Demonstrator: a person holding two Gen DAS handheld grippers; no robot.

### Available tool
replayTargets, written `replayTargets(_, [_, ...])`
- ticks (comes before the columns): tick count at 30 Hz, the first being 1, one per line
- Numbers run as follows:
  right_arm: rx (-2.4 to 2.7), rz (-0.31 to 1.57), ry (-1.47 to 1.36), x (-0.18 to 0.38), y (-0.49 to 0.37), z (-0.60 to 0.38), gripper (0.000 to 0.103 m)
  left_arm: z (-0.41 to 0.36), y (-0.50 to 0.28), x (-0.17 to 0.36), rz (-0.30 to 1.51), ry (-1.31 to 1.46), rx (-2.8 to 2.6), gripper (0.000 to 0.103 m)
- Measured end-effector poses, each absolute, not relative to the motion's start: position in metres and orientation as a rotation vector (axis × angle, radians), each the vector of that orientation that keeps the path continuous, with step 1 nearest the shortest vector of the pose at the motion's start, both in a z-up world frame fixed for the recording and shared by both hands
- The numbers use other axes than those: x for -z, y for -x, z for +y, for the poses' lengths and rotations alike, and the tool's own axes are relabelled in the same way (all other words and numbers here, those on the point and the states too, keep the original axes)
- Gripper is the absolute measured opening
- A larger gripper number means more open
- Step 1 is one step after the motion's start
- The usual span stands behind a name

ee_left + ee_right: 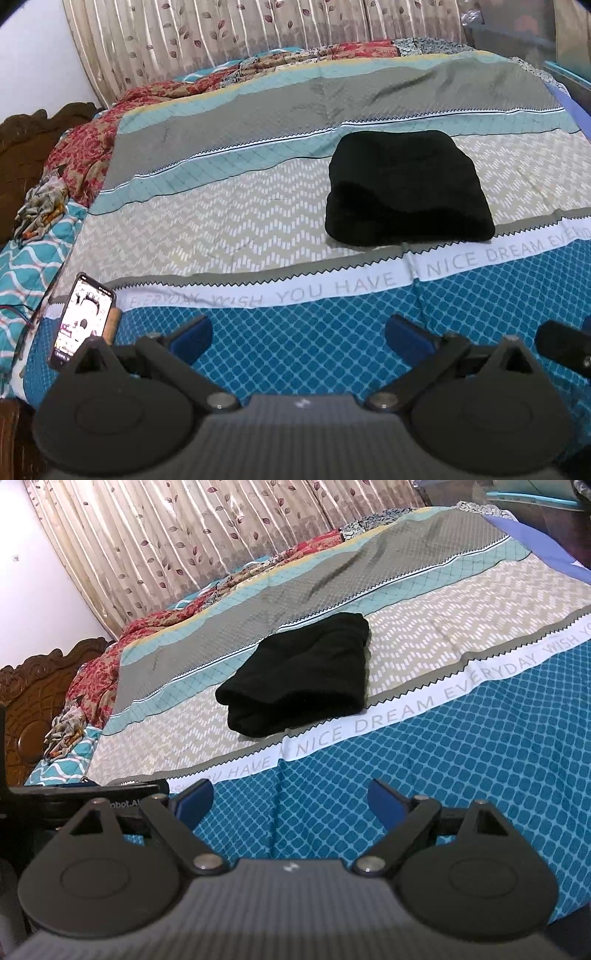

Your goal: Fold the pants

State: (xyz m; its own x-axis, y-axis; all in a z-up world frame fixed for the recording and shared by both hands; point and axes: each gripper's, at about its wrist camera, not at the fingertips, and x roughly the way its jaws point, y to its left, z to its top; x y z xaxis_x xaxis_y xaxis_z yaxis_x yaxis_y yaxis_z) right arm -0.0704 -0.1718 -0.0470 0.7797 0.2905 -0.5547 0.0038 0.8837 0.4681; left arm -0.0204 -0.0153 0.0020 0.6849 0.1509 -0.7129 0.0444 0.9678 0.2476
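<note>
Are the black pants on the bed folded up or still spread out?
Folded. The black pants lie as a compact bundle on the bedspread, stacked layers showing at the near edge, no legs trailing out.

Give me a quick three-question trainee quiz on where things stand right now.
1. True or false: the left gripper is shut on the black pants.
2. The pants lie: A) spread flat, B) folded in a bundle, C) hanging off the bed.
3. What lies at the left edge of the bedspread, screen lit?

Key:
1. False; both the left and the right gripper have open, empty jaws.
2. B.
3. A phone.
</note>
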Motion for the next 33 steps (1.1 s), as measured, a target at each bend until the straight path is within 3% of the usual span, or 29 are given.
replayTargets(33, [-0.146,0.719,-0.515,0.062,0.06,-0.175,0.092,-0.022,0.002,0.03,0.984,-0.277,-0.049,0.103])
